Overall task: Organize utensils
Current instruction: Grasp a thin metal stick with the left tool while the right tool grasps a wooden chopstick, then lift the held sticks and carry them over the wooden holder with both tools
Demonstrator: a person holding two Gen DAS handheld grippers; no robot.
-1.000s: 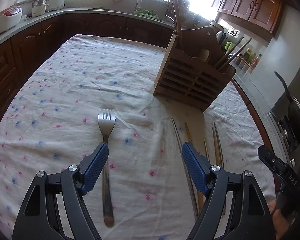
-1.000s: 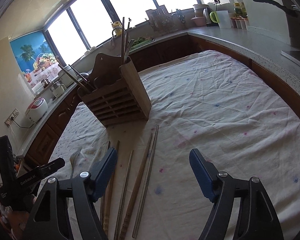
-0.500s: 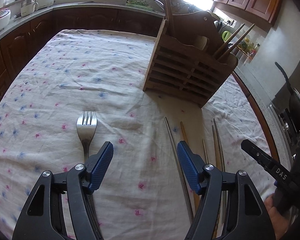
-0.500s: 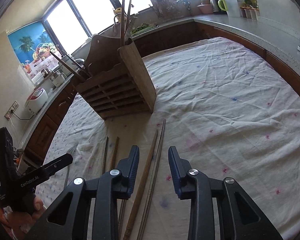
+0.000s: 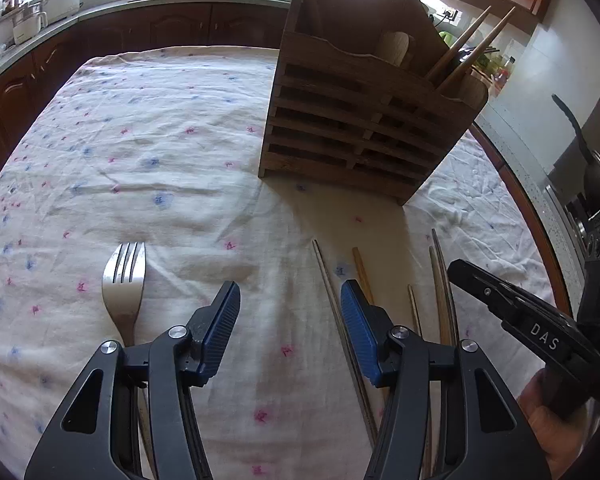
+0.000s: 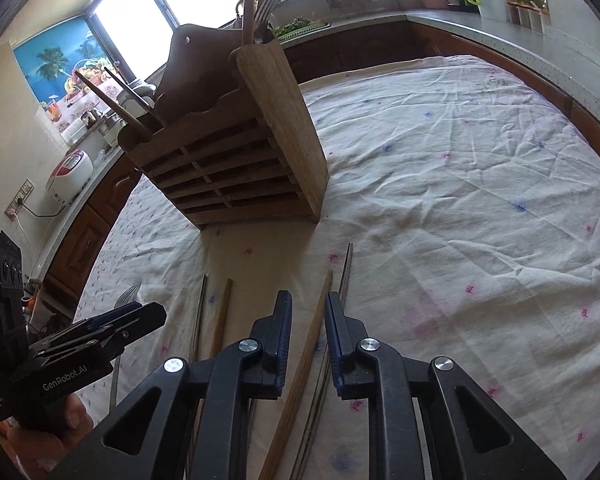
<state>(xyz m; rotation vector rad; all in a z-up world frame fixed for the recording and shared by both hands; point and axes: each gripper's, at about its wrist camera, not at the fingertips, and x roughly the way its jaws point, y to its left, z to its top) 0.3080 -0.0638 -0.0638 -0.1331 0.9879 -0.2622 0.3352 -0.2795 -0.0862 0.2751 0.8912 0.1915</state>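
Right gripper (image 6: 308,312) low over the chopsticks, jaws closing, a wooden chopstick (image 6: 300,372) lying in the narrow gap between the pads; pads apparently not yet pressing on it, contact hard to judge. Long axis of that stick running away from the gripper toward the wooden utensil holder (image 6: 236,168), almost in line with the fingers, so the closing jaws squeeze across its width. A thin metal chopstick (image 6: 345,276) just beside it, under the right pad's outer side, at risk of being pinched along.

Left gripper (image 5: 288,320) roughly half apart and closing, nothing but bare cloth between the pads. Fork (image 5: 123,284) flat on the surface (image 5: 160,128) to the left of the left finger, tines pointing away, handle passing beneath the finger linkage. Another metal chopstick (image 5: 328,280) just inside the right finger of that gripper.

Probably a chopstick pickup by the right hand, clearly the nearer one; fork nearer the left. Holder upright beyond both, some utensils already standing in it.
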